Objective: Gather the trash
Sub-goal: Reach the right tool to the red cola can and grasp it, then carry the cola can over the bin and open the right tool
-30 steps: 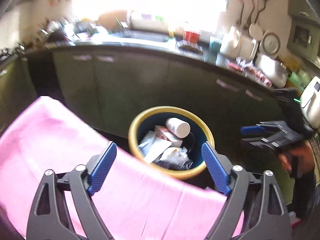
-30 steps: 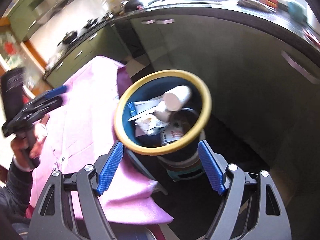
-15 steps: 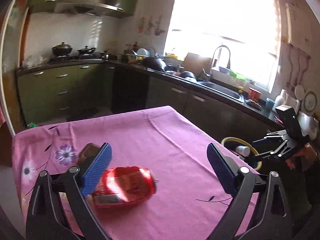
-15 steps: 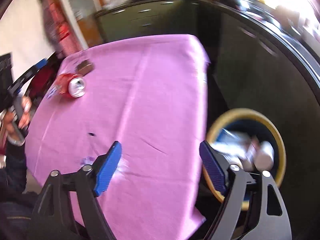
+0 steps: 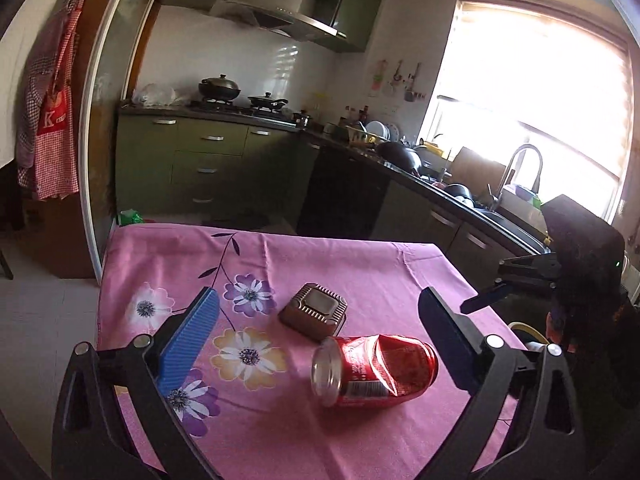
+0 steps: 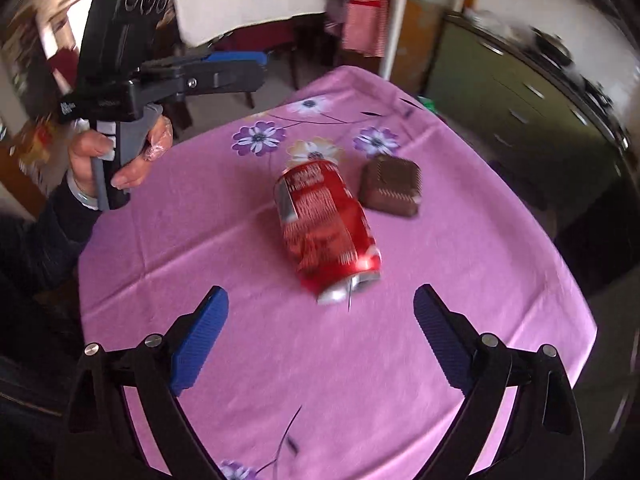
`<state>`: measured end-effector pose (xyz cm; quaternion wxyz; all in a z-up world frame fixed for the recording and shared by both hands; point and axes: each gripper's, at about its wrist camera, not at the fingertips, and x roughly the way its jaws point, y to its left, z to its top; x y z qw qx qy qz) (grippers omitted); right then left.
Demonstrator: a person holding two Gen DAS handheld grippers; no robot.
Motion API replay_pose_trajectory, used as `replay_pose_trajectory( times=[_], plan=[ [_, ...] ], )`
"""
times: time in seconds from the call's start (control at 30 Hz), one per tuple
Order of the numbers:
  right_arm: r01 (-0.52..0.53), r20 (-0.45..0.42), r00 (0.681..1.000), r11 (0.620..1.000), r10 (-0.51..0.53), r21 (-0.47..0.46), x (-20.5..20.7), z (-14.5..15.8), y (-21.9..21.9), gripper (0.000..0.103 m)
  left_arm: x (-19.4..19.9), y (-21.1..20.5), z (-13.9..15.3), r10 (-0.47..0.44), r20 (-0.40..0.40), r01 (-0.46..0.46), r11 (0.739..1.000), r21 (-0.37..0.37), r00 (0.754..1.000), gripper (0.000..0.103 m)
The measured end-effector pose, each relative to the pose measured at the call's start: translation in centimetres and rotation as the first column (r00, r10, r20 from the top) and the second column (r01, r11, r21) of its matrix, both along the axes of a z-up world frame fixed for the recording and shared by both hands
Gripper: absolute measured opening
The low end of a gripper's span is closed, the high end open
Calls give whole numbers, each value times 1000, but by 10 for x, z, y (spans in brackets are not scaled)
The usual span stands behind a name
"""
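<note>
A home kitchen: pans (image 5: 219,85) are sitting on a stove, green cabinets (image 5: 208,156) are lining the walls, dishes are crowding the sink with its faucet (image 5: 520,168), and an apron (image 5: 52,120) is hanging by the door.

Dented red can (image 5: 374,369) lies sideways beside brown ridged box (image 5: 314,315).

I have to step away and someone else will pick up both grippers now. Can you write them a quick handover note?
Left hand-held gripper: jaws opening, nothing between them.
Right hand-held gripper: jaws opening, also empty, above the pink tablecloth.
On the table: a crushed red can lying on its side, and a small brown ridged box right beside it.
The bin's yellow rim peeks out past the table's right edge.
Left: can and box are not yet picked up.
</note>
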<state>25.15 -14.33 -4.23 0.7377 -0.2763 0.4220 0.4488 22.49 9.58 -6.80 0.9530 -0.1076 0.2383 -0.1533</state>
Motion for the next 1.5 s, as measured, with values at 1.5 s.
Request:
replay_pose_trajectory(
  times=[1.5],
  plan=[
    [84, -124, 988, 994, -92, -67, 26, -34, -26, 70, 6, 8, -10, 8, -58, -9, 1000, -18, 998, 96]
  ],
)
